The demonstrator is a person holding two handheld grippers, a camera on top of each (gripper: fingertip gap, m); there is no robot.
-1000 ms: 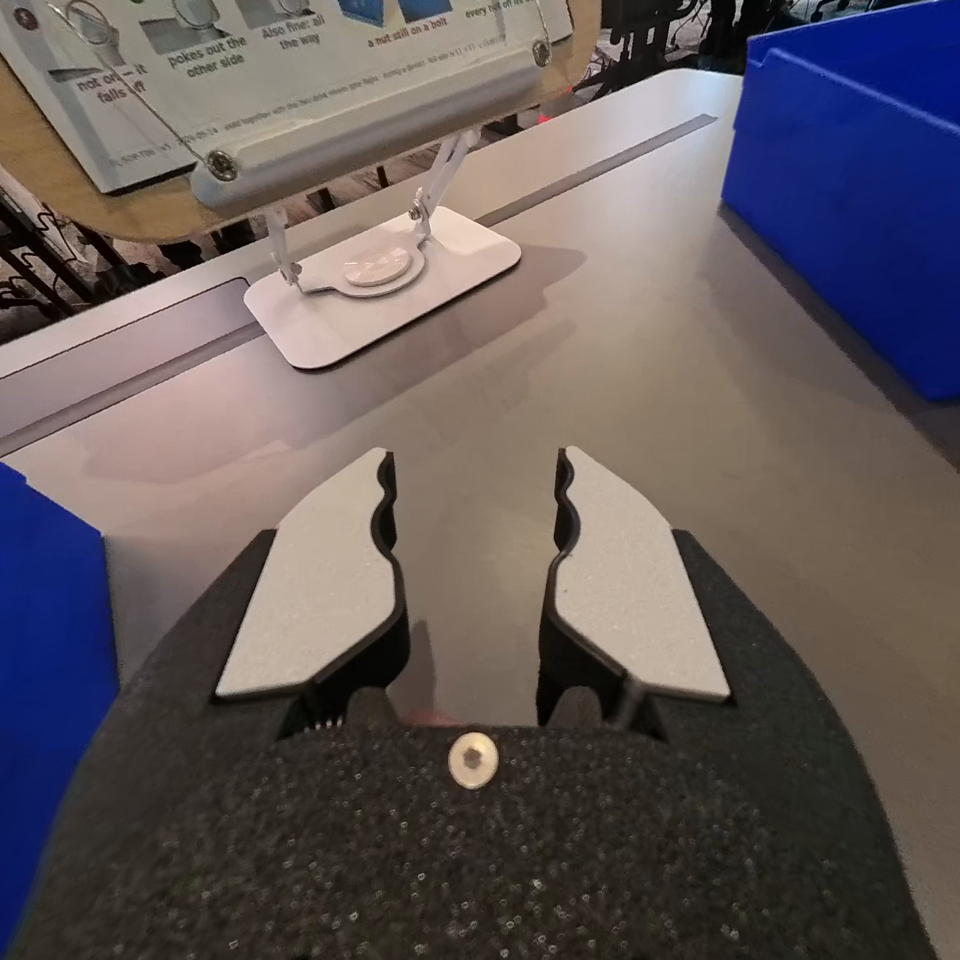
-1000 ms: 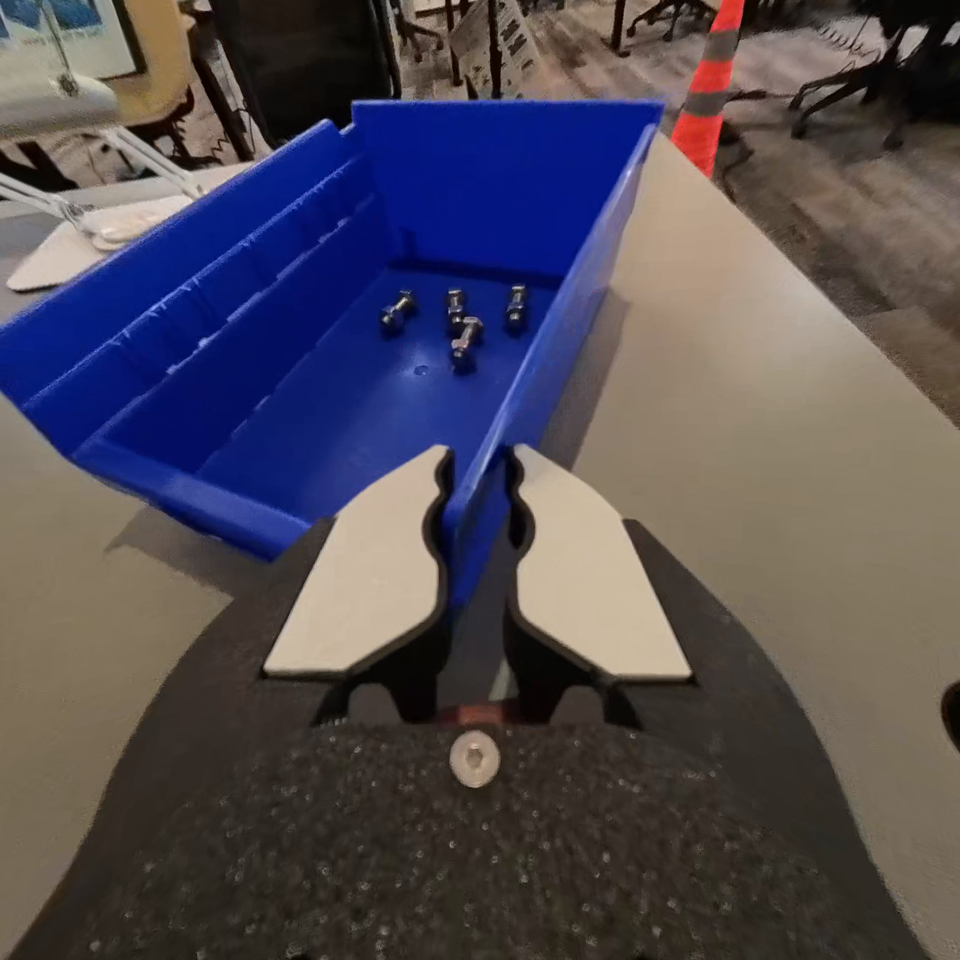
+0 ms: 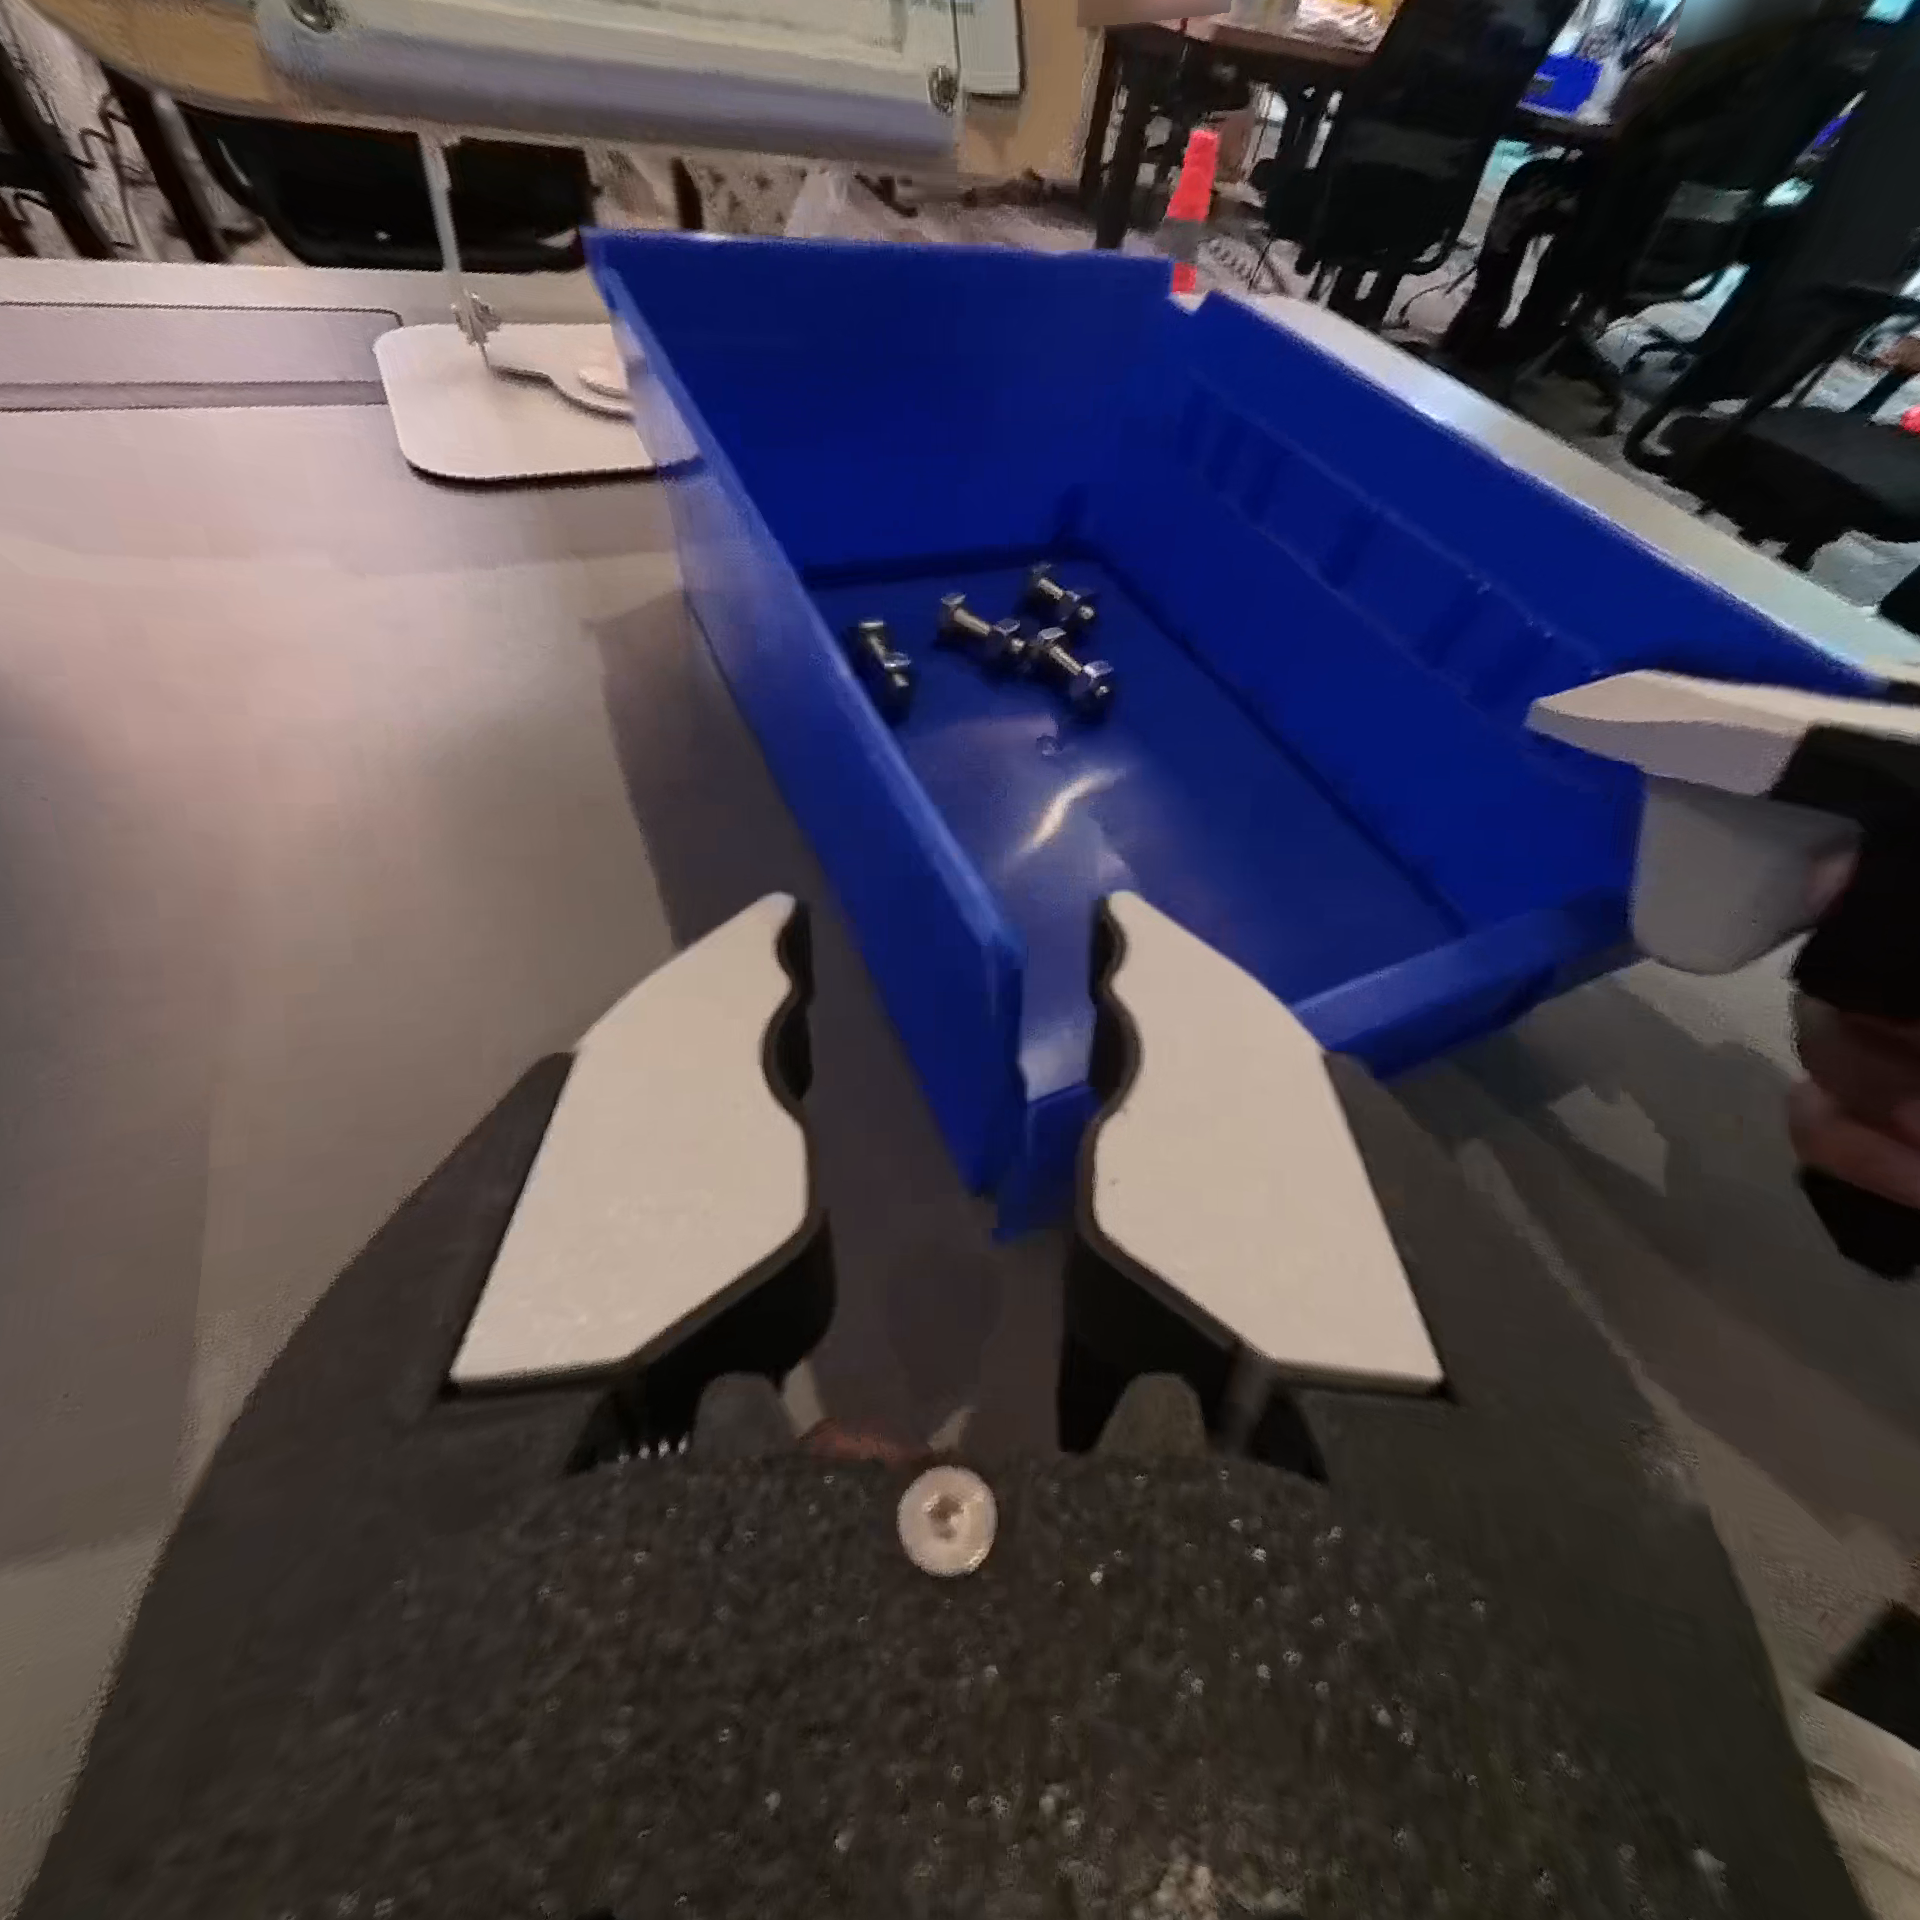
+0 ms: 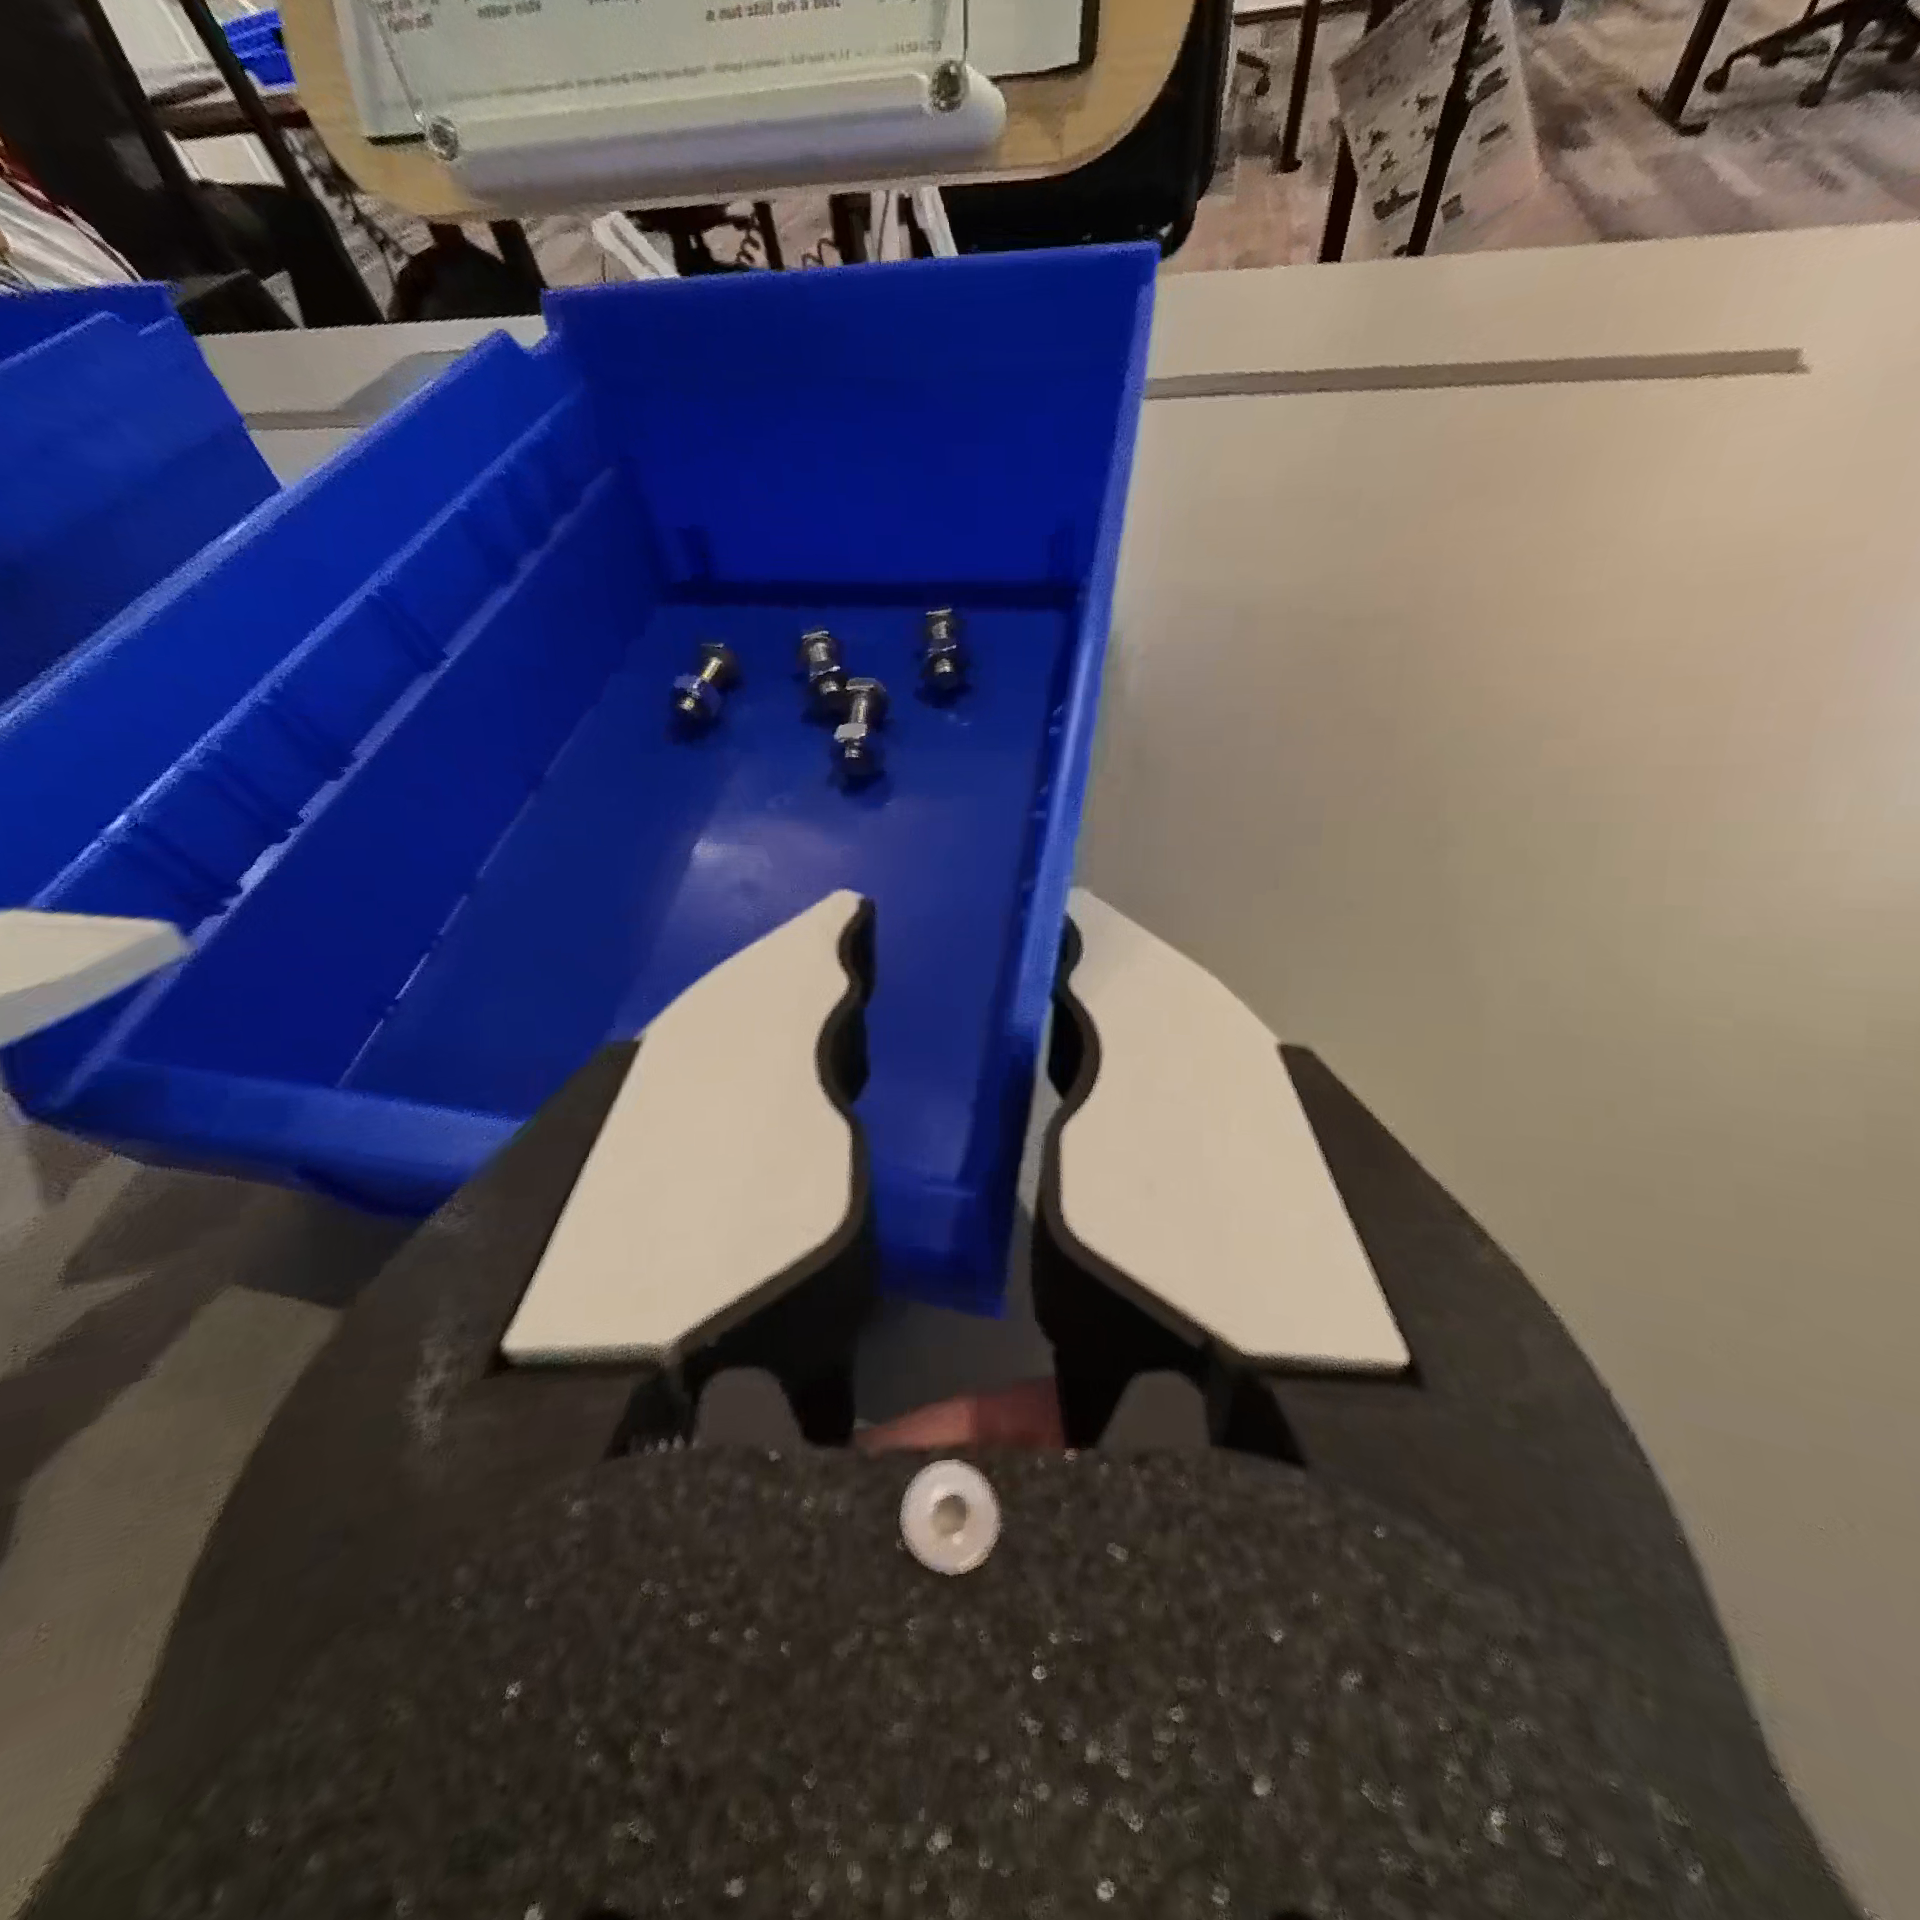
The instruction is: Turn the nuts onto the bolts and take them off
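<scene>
a smooth grey table [image 4: 1455, 727] sits in a room with chairs and an orange cone [image 3: 1195, 197] behind. four bolts [image 4: 826, 675] with nuts on lie at the far end of a blue bin [image 4: 852, 416], ahead of both jaws. a second blue bin [image 4: 94, 436] stands further left. the left gripper [image 3: 945, 935] and right gripper [image 4: 966, 925] each straddle a bin wall, jaws spread, not clamping.

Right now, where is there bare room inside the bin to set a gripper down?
Free: the near half of the blue bin floor, between the front lip and the four bolts. Crowded: the far end, where the bolts cluster. The left gripper and the right gripper, both open, straddle opposite side walls.
</scene>
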